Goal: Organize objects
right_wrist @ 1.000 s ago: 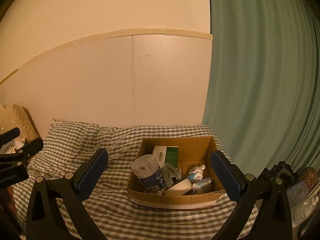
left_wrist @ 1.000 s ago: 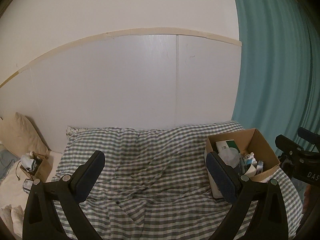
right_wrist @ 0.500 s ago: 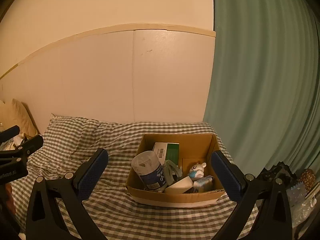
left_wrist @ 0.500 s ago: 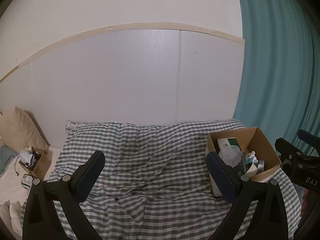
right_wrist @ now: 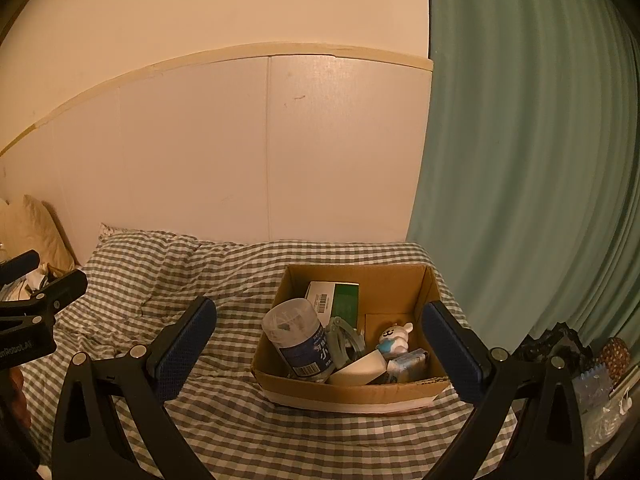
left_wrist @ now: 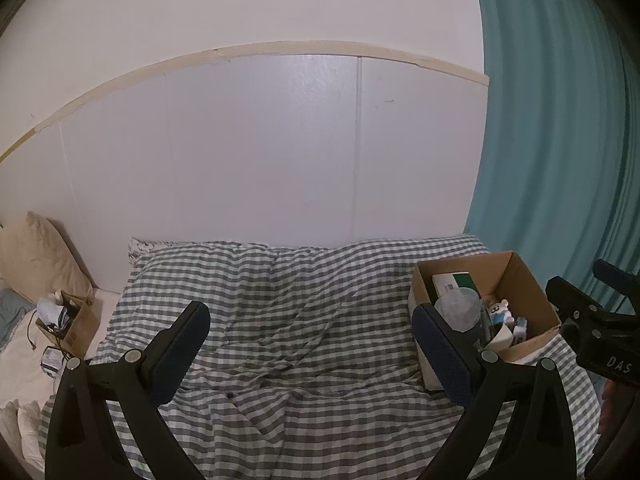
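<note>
An open cardboard box (right_wrist: pixel 400 280) stands on the checked bed cover (right_wrist: pixel 168 280); it also shows at the right in the left wrist view (left_wrist: pixel 520 276). In it are a clear tub with a blue label (right_wrist: pixel 298 336), a white and green carton (right_wrist: pixel 334 294), a small white bear figure (right_wrist: pixel 394 336), a grey clip and a white piece. My right gripper (right_wrist: pixel 320 344) is open and empty, held above the bed in front of the box. My left gripper (left_wrist: pixel 310 350) is open and empty over the middle of the bed.
A second small cardboard box (left_wrist: pixel 82 322) with clutter sits at the far left by a beige pillow (left_wrist: pixel 36 256). A white panelled wall runs behind the bed. A teal curtain (left_wrist: pixel 560 140) hangs at the right. Bags (right_wrist: pixel 560 344) lie right of the bed.
Both cameras have tilted slightly upward, so the bed and box sit a little lower in view. Both grippers remain open and empty.
</note>
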Demonstrator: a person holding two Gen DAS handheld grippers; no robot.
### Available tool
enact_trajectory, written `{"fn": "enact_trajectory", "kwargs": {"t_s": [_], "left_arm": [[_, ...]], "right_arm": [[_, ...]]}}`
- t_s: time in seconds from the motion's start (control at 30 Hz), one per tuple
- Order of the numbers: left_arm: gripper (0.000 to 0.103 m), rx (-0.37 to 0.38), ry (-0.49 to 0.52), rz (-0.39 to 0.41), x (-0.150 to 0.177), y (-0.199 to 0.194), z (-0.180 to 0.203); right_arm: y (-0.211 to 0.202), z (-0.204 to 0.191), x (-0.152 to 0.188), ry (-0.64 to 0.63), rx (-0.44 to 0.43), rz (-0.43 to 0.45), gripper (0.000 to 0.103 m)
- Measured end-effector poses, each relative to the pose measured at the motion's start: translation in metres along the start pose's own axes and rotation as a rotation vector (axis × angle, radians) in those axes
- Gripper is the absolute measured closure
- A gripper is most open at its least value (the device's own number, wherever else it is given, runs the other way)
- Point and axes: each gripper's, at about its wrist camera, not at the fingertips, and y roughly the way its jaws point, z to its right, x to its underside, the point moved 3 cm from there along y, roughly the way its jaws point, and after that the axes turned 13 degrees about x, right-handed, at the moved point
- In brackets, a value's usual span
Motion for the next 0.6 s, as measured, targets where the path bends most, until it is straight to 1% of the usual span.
{"fn": "enact_trajectory", "kwargs": {"t_s": [0.2, 0.43, 0.6], "left_arm": [[0.000, -0.003, -0.005, 0.003, -0.0018, -0.0008, 0.0000], [0.000, -0.005, -0.001, -0.011, -0.0015, 0.0010, 0.0006], [0.000, -0.015, -0.002, -0.001, -0.0010, 0.0006, 0.0009]], "right_arm": [[0.0006, 0.0010, 0.0012, -0.005, -0.004, -0.001, 0.000], [0.0015, 0.0039, 0.0013, -0.007, -0.009, -0.003, 0.000], [0.0023, 0.0048, 0.0017, -0.012, -0.014, -0.004, 0.000]]}}
